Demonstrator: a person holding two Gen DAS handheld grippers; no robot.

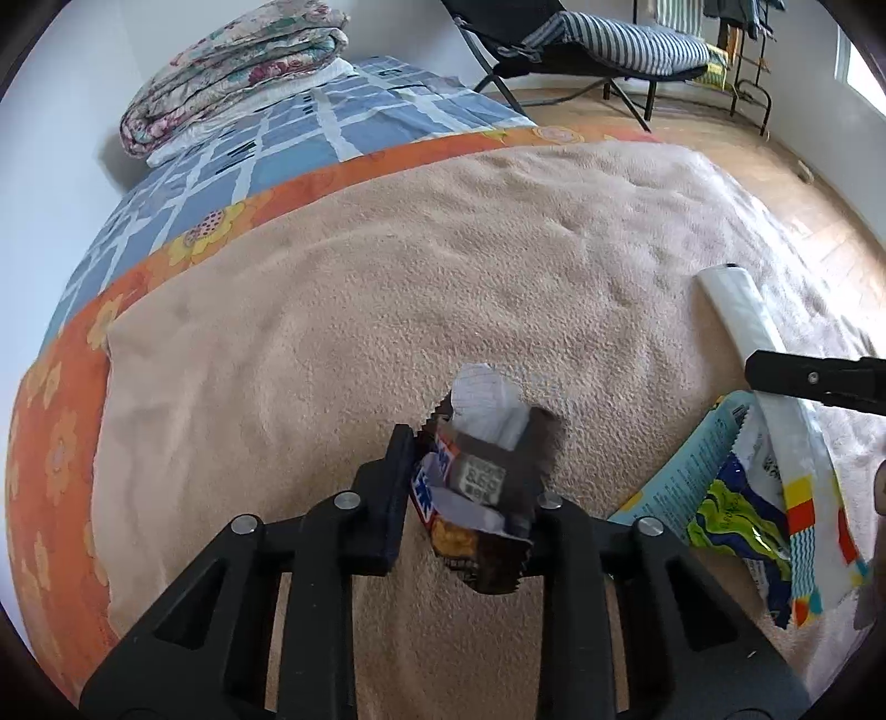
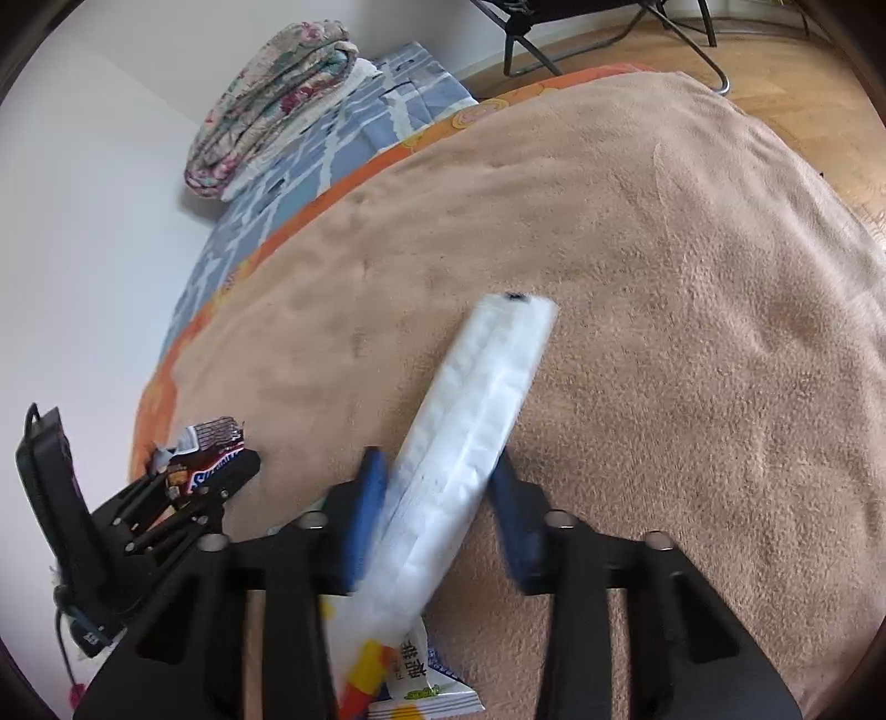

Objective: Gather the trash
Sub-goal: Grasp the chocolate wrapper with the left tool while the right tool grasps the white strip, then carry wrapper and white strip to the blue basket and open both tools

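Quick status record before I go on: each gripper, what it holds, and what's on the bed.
left gripper: shut on brown wrapper, lifted over the blanket
right gripper: fingers either side of white packet; grip cannot be told, view is blurred
loose trash: blue wrapper on the blanket, under the white packet's near end
surface: tan blanket on the bed
far end: folded quilt
beyond bed: chair on wood floor
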